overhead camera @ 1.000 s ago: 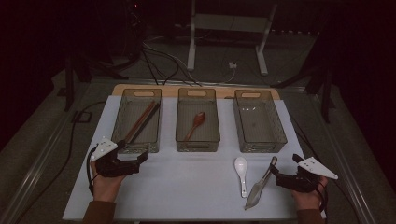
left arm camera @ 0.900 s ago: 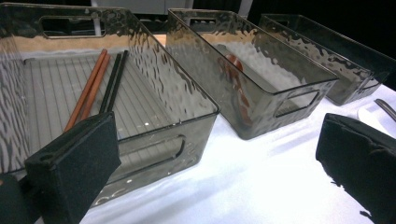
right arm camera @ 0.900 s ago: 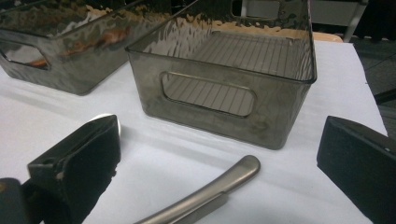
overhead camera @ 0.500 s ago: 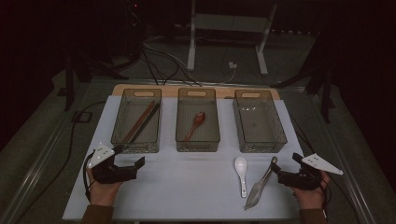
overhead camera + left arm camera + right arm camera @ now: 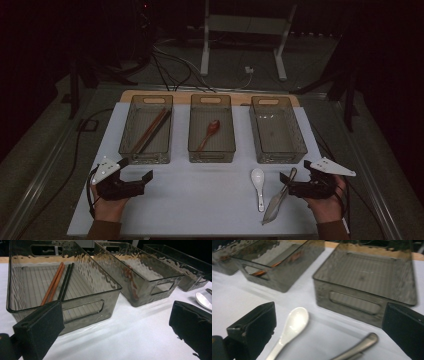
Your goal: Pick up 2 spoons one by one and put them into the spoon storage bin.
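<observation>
- Right gripper (image 5: 292, 181), jaws wide and empty, sits low by the metal spoon (image 5: 280, 199), apparently lining up a grasp.
- White spoon (image 5: 291, 326) lies just beyond its left jaw.
- Empty bin (image 5: 372, 277) waits ahead.
- Left gripper (image 5: 142, 180) rests open, idle.

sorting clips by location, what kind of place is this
Probably a lab or studio recording bench, not a kitchen: a white table in a dark room, loose cables and a metal stand on the floor behind, three matching clear bins in a row.

In the right gripper view, the white spoon (image 5: 291, 327) and the metal handle (image 5: 357, 346) run off the bottom edge, and the picture is blurry.
</observation>
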`<state>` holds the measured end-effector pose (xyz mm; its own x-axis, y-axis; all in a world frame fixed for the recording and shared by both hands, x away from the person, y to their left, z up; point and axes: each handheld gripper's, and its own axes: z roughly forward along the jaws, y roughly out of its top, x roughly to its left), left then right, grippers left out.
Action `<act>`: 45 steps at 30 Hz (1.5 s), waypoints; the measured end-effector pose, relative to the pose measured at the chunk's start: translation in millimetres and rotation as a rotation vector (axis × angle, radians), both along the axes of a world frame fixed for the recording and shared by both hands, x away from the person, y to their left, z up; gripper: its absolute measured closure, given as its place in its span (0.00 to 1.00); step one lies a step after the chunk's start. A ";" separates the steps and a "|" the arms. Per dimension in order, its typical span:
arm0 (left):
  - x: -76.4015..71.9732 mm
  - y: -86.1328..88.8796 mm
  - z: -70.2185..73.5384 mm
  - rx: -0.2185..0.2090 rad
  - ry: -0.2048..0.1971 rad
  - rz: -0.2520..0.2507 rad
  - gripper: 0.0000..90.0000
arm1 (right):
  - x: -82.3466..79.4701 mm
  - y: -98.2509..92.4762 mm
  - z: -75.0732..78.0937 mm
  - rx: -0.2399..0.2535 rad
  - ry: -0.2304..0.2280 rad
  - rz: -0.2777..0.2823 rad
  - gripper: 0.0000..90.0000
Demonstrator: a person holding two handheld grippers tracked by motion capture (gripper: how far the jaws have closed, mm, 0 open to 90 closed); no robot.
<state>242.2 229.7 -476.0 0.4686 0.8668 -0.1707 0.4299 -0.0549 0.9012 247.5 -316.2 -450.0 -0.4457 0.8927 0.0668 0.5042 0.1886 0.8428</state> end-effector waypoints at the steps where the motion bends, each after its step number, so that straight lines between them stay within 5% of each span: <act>1: -0.1 0.2 -0.2 -0.001 0.000 0.002 0.01 | 0.8 3.7 0.0 -0.005 0.004 0.011 0.00; 15: -1.0 -0.5 -0.7 0.011 0.001 0.000 0.01 | 9.2 36.3 -18.6 -0.033 0.071 0.085 0.00; 32: -2.1 -2.8 -0.9 0.024 0.000 -0.002 0.01 | 11.7 43.4 -39.6 -0.056 0.134 0.098 0.00; 45: -2.5 -3.7 -1.2 0.028 0.002 -0.006 0.01 | 20.0 52.6 -53.2 -0.087 0.239 0.125 0.00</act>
<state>239.7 226.0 -477.2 0.4733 0.8685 -0.1473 0.4314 -0.0828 0.8984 267.4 -263.6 -503.2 -0.5335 0.8388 0.1086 0.6549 0.3285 0.6805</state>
